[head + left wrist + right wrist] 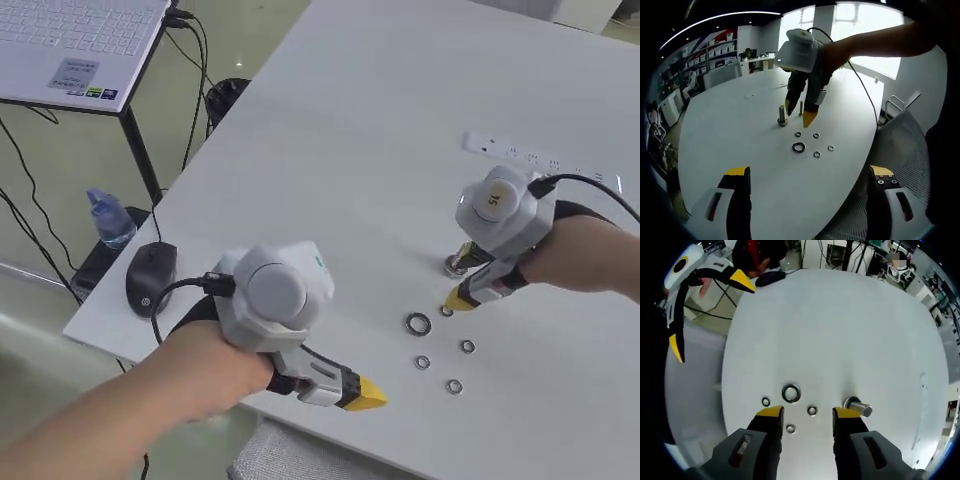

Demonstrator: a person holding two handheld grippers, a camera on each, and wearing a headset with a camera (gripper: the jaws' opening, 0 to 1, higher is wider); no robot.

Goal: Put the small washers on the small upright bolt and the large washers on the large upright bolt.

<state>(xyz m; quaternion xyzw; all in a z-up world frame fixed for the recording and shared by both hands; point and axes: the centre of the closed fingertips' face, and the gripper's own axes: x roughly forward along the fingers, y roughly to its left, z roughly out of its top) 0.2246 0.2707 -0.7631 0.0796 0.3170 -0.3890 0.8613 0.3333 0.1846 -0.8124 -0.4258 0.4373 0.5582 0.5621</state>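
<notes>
1. Nearest the person, the left tool (810, 171) hangs low over the near edge of the bench (330, 150). Its jaws are spread wide and hold nothing. The forearm reaches in from the lower left and the tool points toward the washers. I judge it has no part in this step and is best kept well apart from them.
2. Next come the loose pieces, flat on the bench: four small washers (467, 346) scattered around one large washer (418, 323), none touching another.
3. Over their far side hovers the right tool (809, 413), jaws spread and empty. In the right gripper view one small washer (812, 410) lies about midway between the tips, and another lies just beside one jaw. The step in hand looks to be picking up the middle one.
4. To do it well, come straight down so both tips land either side of the ring, then close slowly across its outer edge. A thin flat ring will likely skid or flip if one tip arrives first. Keep the neighbouring washer out of the pinch. I cannot tell whether the tips touch the bench yet.
5. The right hand comes in from the right, wrist bent, so the tool points steeply down and back toward the person.
6. Farthest, the large bolt (857, 406) stands just beside the other jaw's tip, so closing must not knock it. The thin small bolt (800, 107) stands near it.
</notes>
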